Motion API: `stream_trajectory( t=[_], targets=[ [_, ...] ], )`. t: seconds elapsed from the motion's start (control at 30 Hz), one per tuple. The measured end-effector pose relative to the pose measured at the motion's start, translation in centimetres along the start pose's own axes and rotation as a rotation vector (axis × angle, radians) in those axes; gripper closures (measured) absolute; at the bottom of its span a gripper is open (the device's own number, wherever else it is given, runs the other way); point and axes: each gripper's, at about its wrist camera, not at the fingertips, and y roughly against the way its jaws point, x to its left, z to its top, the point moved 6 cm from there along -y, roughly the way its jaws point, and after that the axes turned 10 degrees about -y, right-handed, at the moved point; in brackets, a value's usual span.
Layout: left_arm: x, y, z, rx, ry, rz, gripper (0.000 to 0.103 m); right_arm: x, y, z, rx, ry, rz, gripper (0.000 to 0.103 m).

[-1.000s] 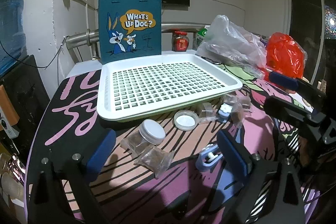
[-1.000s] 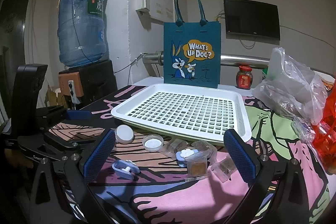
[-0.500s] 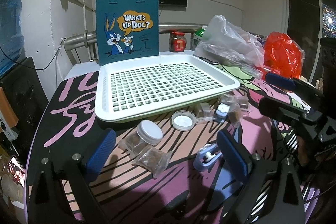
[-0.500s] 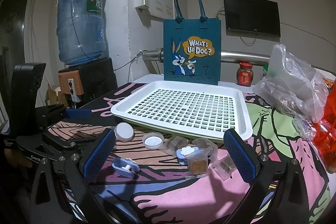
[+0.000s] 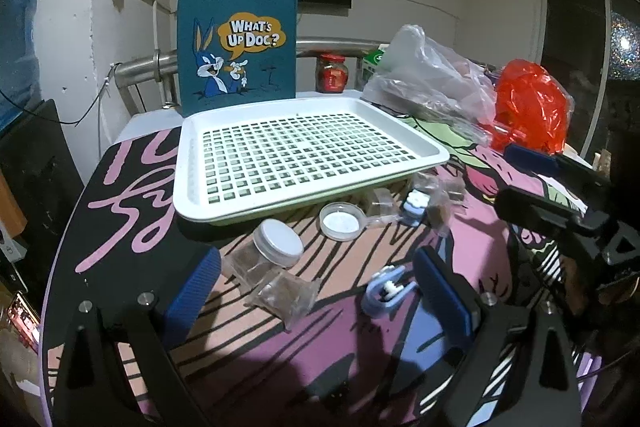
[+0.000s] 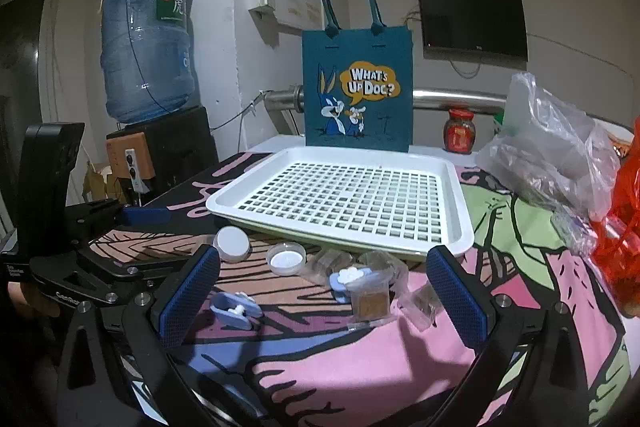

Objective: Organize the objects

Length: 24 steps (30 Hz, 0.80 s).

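Little change: left tool [image 5: 316, 297] drifts slightly nearer jar [image 5: 266, 253], lower centre; both tools gape empty, right tool [image 6: 322, 293] too; tray [image 5: 188, 187] bare, nothing sorted.

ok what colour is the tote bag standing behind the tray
Teal-blue tote bag with a cartoon rabbit and a yellow "What's Up Doc?" bubble; clearest in the right wrist view.

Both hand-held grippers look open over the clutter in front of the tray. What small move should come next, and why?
Probably lower the left hand-held gripper onto the white-lidded jar. It lies between the open fingers, and the white tray behind holds nothing yet.
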Motion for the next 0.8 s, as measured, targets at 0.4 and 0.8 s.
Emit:
stream_trajectory(
  t=[0.4,0.8],
  targets=[
    [0.5,0.5,-1.1,0.057,-0.005,-0.024,0.004,0.1,1.3,-1.3,0.099,0.006,0.098,0.0],
    [2.3,-0.1,-1.9,0.124,0.054,-0.049,0.004,-0.3,1.5,-2.3,0.173,0.057,0.072,0.0]
  ],
)
